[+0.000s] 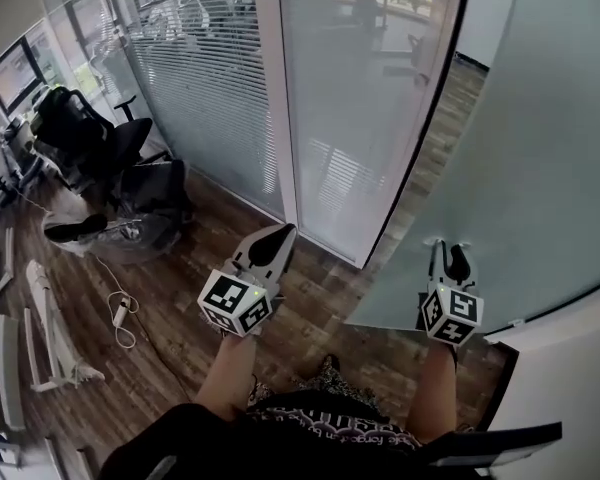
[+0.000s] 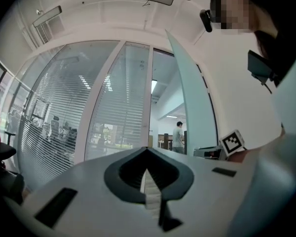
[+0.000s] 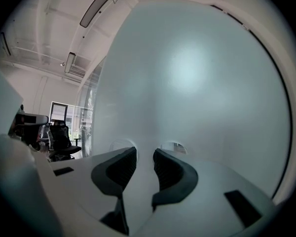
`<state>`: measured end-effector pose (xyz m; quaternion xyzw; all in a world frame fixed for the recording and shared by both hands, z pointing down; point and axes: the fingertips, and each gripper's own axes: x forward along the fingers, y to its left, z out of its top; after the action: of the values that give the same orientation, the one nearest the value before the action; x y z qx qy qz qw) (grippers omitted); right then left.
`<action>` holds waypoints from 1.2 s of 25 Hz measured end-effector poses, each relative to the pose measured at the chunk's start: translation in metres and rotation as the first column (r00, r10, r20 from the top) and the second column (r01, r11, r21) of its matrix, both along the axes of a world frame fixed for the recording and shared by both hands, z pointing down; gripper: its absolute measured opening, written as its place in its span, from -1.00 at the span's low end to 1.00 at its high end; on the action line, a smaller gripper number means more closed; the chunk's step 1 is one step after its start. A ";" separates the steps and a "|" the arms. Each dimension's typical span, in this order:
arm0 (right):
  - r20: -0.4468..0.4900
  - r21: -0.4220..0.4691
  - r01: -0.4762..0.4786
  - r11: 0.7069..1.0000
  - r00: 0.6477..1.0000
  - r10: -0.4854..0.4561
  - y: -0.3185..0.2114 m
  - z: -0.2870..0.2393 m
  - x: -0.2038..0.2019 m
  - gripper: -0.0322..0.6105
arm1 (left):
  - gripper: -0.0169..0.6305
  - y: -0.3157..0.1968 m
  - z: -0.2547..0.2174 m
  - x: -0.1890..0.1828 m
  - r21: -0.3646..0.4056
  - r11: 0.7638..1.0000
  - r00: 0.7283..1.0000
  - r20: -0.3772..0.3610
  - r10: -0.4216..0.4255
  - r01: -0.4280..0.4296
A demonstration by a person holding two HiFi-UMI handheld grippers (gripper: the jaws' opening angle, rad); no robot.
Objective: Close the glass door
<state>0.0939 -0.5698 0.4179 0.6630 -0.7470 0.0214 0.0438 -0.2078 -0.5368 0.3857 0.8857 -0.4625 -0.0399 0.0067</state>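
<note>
The frosted glass door [image 1: 540, 148] stands swung open on the right and fills the right gripper view [image 3: 187, 73]; its thin edge shows in the left gripper view [image 2: 187, 93]. My right gripper [image 1: 447, 251] points level at the door face. Its jaws [image 3: 144, 154] are open, with the tips at or just off the glass and nothing between them. My left gripper [image 1: 278, 234] is shut and empty [image 2: 147, 151], held in free air toward the fixed glass panel [image 1: 360, 98] beside the doorway [image 1: 435, 158].
A glass partition with blinds [image 1: 215, 78] runs back on the left. A black office chair [image 1: 80, 133], dark bags [image 1: 150, 203], a cable with a power strip [image 1: 120, 313] and white boards [image 1: 40, 328] lie on the wood floor. A person [image 2: 177, 136] stands far beyond the doorway.
</note>
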 end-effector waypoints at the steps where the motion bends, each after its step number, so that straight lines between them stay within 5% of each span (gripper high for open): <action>1: -0.003 -0.001 0.003 1.000 1.000 -0.003 -0.008 0.000 0.001 -0.55 | -0.94 -0.010 -0.001 0.001 0.003 1.000 1.000 -0.005 -0.005 0.005; 30: -0.006 0.005 -0.086 0.996 0.996 0.086 -0.191 -0.002 0.027 -0.57 | -0.94 -0.216 -0.014 0.034 0.035 0.998 0.998 -0.015 0.054 -0.054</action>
<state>0.1205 -0.7606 0.4163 0.6948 -0.7177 0.0195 0.0434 -0.1734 -0.7525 0.3712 0.8975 -0.4377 -0.0547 -0.0040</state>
